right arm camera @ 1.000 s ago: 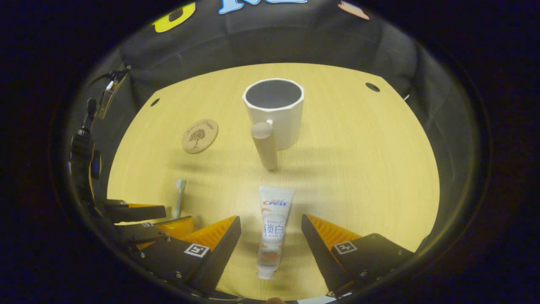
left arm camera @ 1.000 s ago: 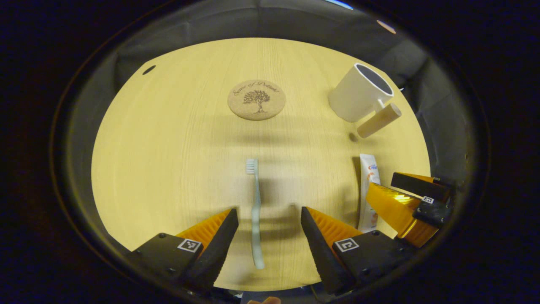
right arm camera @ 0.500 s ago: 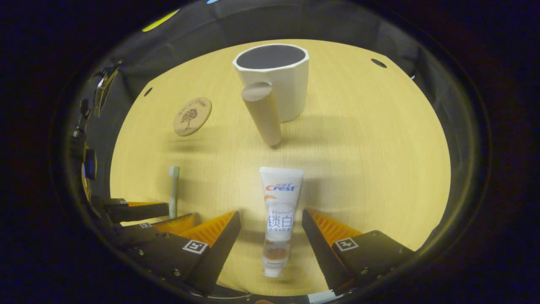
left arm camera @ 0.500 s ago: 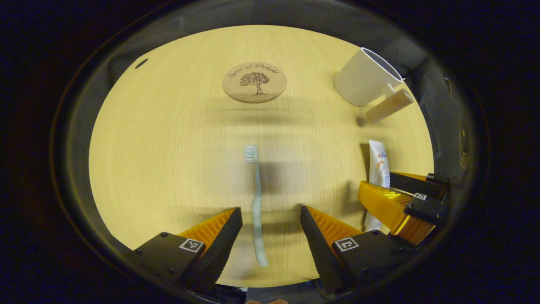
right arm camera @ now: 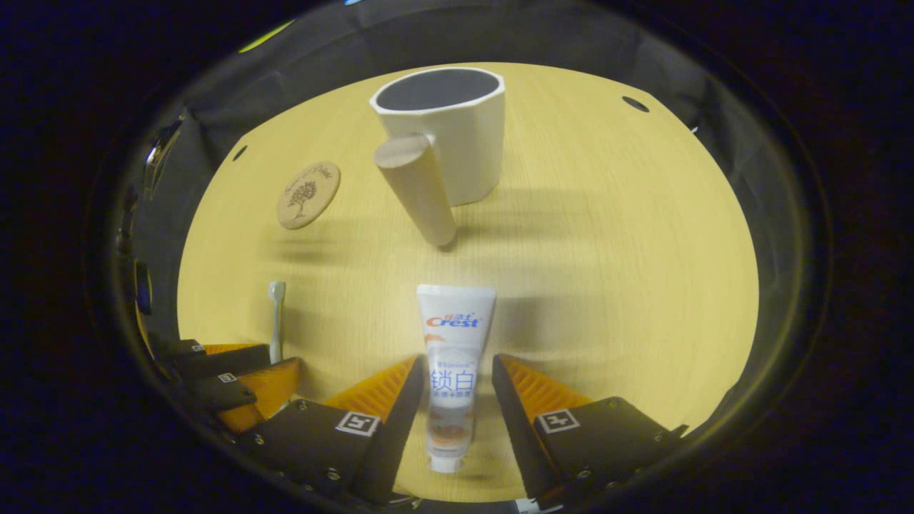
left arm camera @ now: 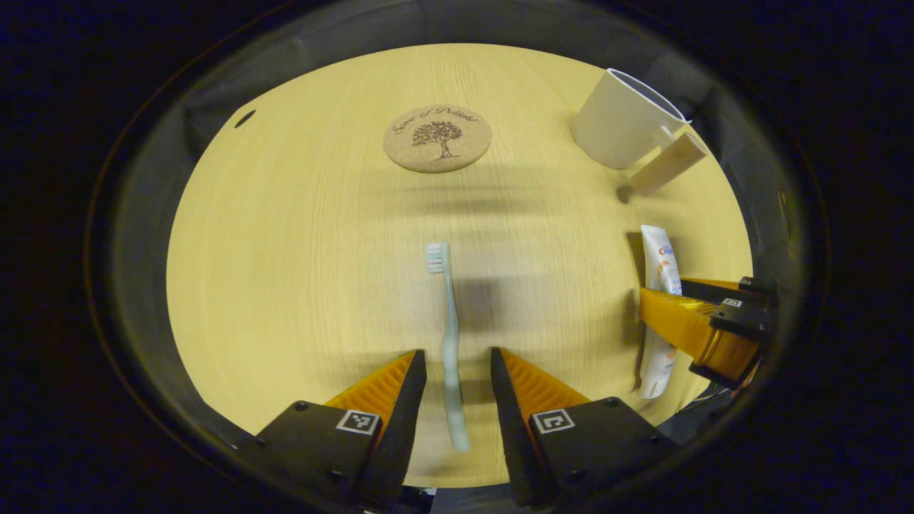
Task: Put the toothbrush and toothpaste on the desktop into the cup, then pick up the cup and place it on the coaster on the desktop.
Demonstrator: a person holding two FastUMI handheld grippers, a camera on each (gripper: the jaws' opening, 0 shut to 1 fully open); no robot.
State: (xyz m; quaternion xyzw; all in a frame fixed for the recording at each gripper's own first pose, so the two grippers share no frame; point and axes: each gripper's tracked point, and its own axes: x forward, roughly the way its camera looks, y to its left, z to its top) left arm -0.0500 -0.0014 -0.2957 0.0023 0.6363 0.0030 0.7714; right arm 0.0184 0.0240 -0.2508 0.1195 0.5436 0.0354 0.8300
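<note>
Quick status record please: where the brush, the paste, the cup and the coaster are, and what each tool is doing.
toothbrush: flat on desktop, handle between left tool fingers
toothpaste: flat on desktop, between right tool fingers
cup: upright beyond the toothpaste, nothing visible inside
coaster: bare, beyond the toothbrush
grip: both narrowed around their items; contact cannot be told

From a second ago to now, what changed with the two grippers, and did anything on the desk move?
Both grippers narrowed: the left gripper around the toothbrush, the right gripper around the toothpaste. Whether either pair of fingers actually presses yet is unclear. Toothbrush and toothpaste lie flat on the desk; the cup and coaster stayed put.
</note>
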